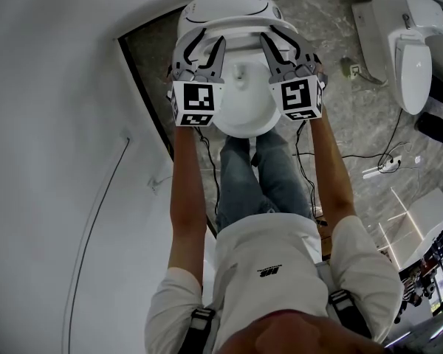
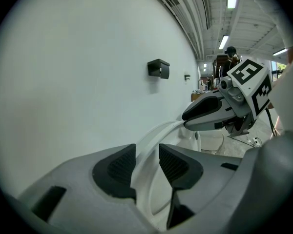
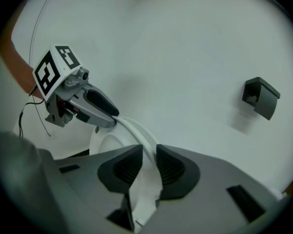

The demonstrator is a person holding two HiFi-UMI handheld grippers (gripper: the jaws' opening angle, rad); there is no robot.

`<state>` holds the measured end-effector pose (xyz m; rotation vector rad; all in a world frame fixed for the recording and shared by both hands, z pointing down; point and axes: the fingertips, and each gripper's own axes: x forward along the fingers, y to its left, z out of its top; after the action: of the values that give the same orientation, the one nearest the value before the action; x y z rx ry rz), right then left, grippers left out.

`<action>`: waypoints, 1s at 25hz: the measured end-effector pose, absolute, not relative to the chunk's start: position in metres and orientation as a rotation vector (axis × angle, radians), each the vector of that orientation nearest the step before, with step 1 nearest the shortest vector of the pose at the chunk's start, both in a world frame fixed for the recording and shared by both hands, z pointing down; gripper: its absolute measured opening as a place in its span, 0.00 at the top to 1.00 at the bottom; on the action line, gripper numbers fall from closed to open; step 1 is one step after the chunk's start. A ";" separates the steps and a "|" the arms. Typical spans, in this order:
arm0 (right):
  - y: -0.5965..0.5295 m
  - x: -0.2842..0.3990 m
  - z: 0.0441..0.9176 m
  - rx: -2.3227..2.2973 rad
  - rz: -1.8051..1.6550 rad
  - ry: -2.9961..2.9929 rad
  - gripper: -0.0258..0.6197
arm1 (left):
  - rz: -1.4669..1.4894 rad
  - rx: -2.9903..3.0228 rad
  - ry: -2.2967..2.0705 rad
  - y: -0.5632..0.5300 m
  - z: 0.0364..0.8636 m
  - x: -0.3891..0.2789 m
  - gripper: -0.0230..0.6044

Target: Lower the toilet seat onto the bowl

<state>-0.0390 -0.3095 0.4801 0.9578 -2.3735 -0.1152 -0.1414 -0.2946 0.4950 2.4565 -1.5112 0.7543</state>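
A white toilet stands at the top of the head view, with its bowl [image 1: 240, 109] facing me. The white seat ring [image 1: 236, 26] appears lifted off the bowl at an angle, in front of the lid. My left gripper [image 1: 209, 41] is at the ring's left side. In the left gripper view the seat rim [image 2: 149, 145] runs between its jaws [image 2: 147, 165] with slack, so it is open. My right gripper [image 1: 279, 39] is at the ring's right side. In the right gripper view its pads [image 3: 149, 167] close tightly on the rim [image 3: 136, 130].
A white wall [image 1: 59, 161] runs close along the left of the toilet and bears a black fixture [image 2: 158, 68]. A second toilet [image 1: 410, 43] stands at the upper right. Cables [image 1: 387, 161] and white boxes [image 1: 421, 220] lie on the grey floor to the right.
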 end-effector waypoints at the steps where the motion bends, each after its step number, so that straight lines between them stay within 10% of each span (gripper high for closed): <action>1: -0.308 -0.039 0.480 0.960 -0.114 -2.372 0.82 | 0.748 2.455 -1.510 -0.294 0.495 -0.141 0.72; 25: -0.262 -0.030 0.475 1.009 -0.122 -2.372 0.82 | 0.717 2.477 -1.498 -0.249 0.490 -0.134 0.71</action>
<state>-0.0302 -0.2616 0.4749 1.0086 -2.3719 -0.1216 -0.1339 -0.2487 0.4903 2.4768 -1.4979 0.7170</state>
